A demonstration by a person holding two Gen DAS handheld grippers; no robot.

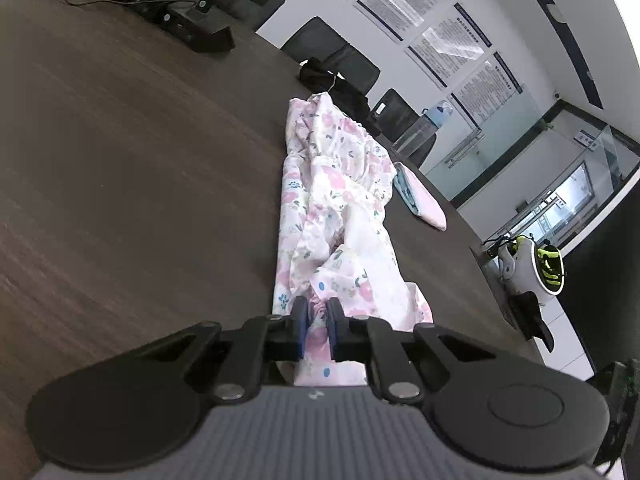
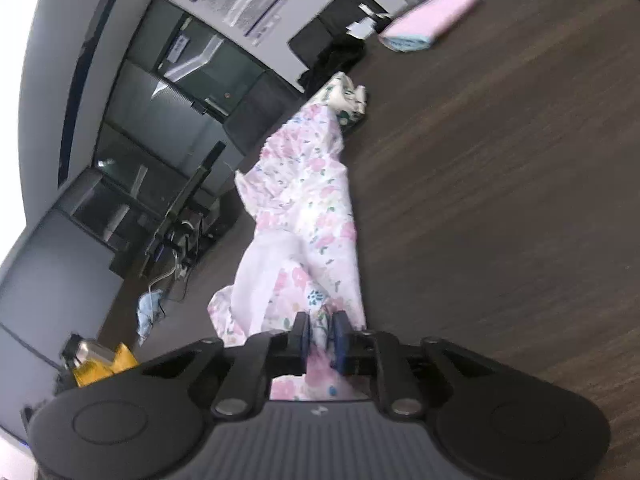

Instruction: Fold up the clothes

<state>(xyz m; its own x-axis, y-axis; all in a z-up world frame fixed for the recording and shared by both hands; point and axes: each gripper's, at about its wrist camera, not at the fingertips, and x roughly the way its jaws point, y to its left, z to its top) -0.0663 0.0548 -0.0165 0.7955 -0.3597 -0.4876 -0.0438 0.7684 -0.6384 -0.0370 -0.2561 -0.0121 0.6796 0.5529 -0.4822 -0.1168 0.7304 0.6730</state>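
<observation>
With both our left gripper (image 1: 317, 312) and right gripper (image 2: 321, 326) pinching only bunched edges of the pink floral cotton garment (image 1: 336, 208), we risk thin fabric slipping free and the crumpled cloth folding unevenly on the dark wooden table (image 1: 120, 160).

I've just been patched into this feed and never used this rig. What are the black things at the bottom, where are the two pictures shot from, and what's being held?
Each picture comes from a camera on a hand-held gripper, looking along its jaws. The black parts are the left gripper and the right gripper. Both have their jaws shut on a floral garment, which lies crumpled in a long strip on a dark wooden table. Beyond it lies a folded pink cloth, and in the right view a pale blue cloth too.
</observation>
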